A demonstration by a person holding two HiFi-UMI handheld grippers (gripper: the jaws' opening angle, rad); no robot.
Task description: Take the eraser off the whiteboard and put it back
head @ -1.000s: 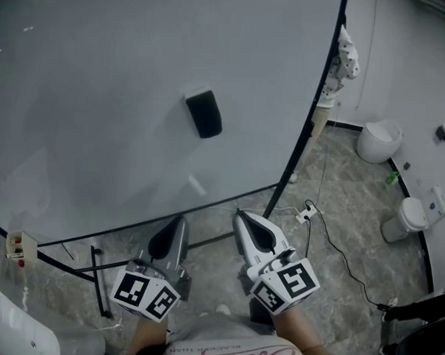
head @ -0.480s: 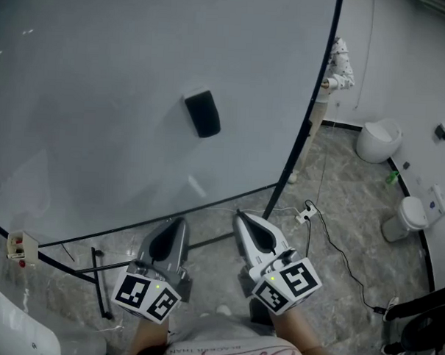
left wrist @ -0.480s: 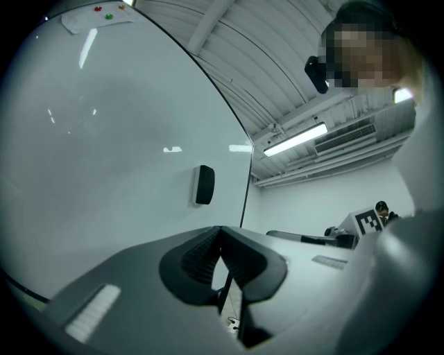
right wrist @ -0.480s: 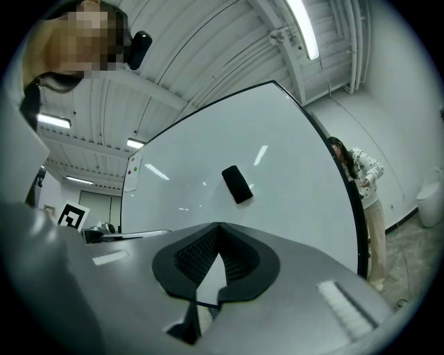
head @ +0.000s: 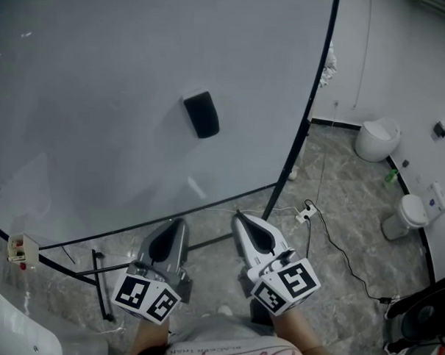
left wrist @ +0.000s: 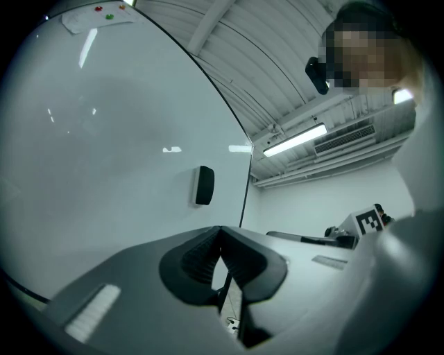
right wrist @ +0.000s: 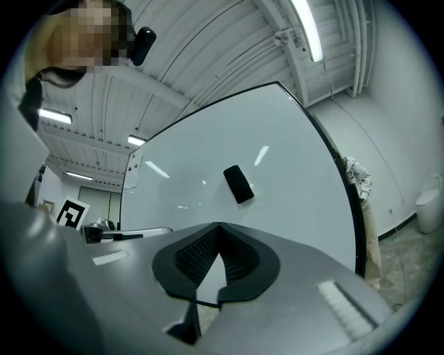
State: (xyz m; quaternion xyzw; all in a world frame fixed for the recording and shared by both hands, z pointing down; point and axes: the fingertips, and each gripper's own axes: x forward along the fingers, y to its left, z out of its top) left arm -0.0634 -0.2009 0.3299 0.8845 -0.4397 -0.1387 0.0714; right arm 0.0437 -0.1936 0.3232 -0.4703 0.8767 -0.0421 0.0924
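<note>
A black eraser (head: 202, 114) clings to the white whiteboard (head: 101, 94), well above both grippers. It shows too in the left gripper view as the eraser (left wrist: 205, 185) and in the right gripper view as the eraser (right wrist: 238, 184). My left gripper (head: 178, 224) is held low, under the board's bottom edge, its jaws shut with nothing between them. My right gripper (head: 238, 216) sits beside it, also shut and empty. Both point toward the board, apart from the eraser.
The board's black frame (head: 305, 132) runs down the right side, with its stand bars (head: 96, 282) on the marbled floor. A power strip and cable (head: 306, 211) lie on the floor at right. White bins (head: 379, 139) stand by the far wall.
Both grippers have kept still. The patterned cloth at the board's right edge has slipped upward and mostly behind the frame.
</note>
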